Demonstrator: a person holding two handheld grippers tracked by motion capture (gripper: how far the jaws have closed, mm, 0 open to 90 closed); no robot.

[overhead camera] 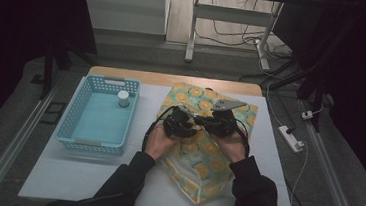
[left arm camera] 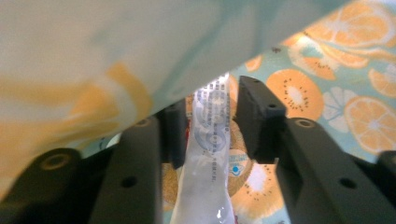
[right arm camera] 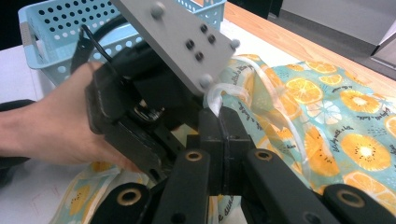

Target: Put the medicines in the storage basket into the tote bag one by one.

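A teal bag [overhead camera: 201, 161] printed with orange slices lies on the white table cover, its mouth toward the far side. My right gripper [right arm camera: 223, 114] is shut on the bag's clear plastic handle [right arm camera: 219, 97] at the mouth and holds that edge up. My left gripper [left arm camera: 210, 109] reaches into the bag beneath the raised fabric. A white printed packet [left arm camera: 208, 156] stands between its pads; the right pad [left arm camera: 254, 119] is off the packet, so the jaws are open. In the high view the left gripper [overhead camera: 182, 119] and the right gripper [overhead camera: 215, 122] meet over the bag's upper half.
A light blue perforated basket [overhead camera: 76, 124] stands left of the bag with a small white jar [overhead camera: 123, 98] in its far right corner. A white power strip [overhead camera: 292, 138] lies off the table's right side. The wooden table edge [overhead camera: 173, 79] runs along the back.
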